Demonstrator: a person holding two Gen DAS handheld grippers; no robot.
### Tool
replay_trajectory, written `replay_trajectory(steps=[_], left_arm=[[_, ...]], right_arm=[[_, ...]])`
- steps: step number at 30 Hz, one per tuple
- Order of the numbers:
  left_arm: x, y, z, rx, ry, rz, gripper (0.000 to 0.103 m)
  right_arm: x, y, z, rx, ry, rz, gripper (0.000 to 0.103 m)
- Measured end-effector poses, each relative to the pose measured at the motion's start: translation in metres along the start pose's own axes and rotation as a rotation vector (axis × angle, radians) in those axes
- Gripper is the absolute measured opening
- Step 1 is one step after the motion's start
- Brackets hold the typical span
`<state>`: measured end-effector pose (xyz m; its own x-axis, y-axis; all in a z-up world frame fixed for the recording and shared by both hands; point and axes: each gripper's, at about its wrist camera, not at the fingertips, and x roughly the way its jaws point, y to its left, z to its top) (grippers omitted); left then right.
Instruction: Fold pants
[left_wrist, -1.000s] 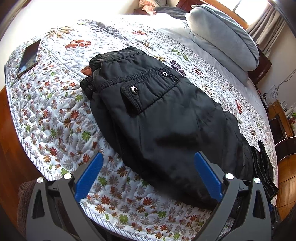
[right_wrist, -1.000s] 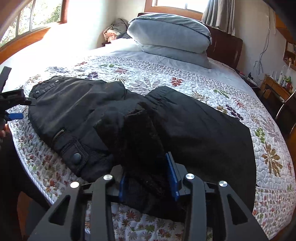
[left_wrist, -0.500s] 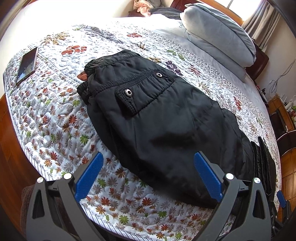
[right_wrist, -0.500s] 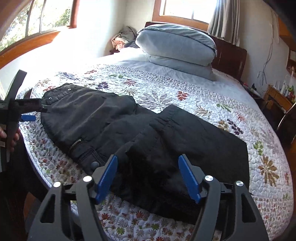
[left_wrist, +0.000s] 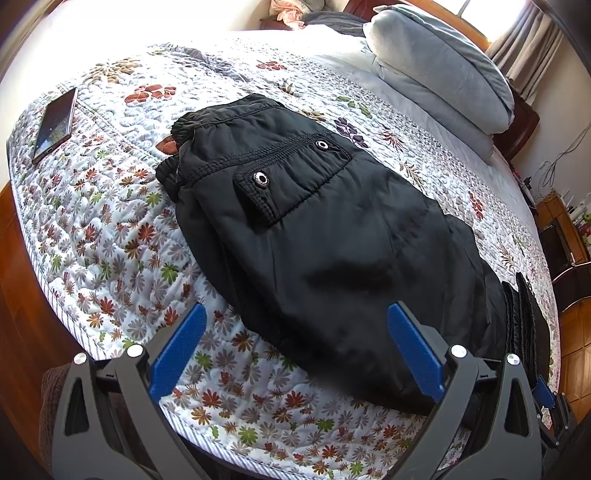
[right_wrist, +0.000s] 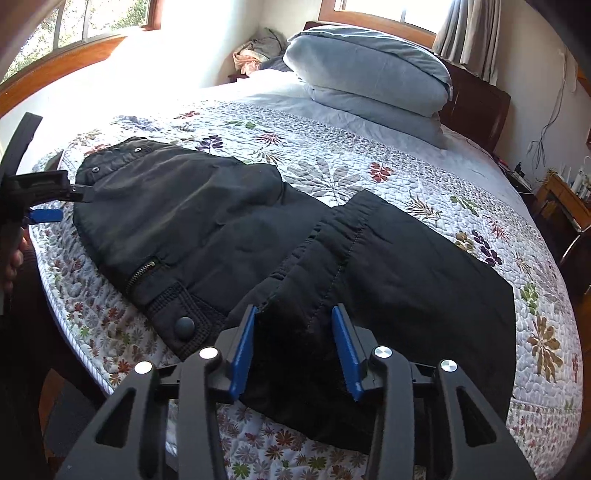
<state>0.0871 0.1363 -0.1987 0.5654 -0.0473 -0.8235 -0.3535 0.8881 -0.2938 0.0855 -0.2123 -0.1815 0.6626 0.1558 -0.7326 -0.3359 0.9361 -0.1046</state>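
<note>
We've got the pants (left_wrist: 325, 236) lying on the quilt (left_wrist: 110, 229) along the near edge of the bed, one leg already laid over the other, and the cuff end doubled back toward the middle. That leaves, we'd judge, the fold up to the waistband and a tidy. Our left gripper (left_wrist: 295, 354) hangs spread wide, gripping nothing, beside the pants. Our right gripper (right_wrist: 293, 347) has just been closing, cuff fabric between its pads, but whether they pinch yet, we can't tell. Count: one pair of pants, two grippers, two stacked pillows (right_wrist: 369, 70), one phone (left_wrist: 55, 123).
</note>
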Motion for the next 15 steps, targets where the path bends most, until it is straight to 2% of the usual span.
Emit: replay_trajectory(steps=[7,15], left_arm=[[0.0055,-0.0064,-0.0009,0.017,0.017,0.004,0.098],[0.0059,-0.0084,-0.0005,0.018,0.019,0.003,0.098]], right_arm=[[0.0002,0.0006,0.0002,-0.008,-0.005,0.015,0.032],[-0.0057,-0.0009,0.0001,-0.003,-0.01,0.037,0.031]])
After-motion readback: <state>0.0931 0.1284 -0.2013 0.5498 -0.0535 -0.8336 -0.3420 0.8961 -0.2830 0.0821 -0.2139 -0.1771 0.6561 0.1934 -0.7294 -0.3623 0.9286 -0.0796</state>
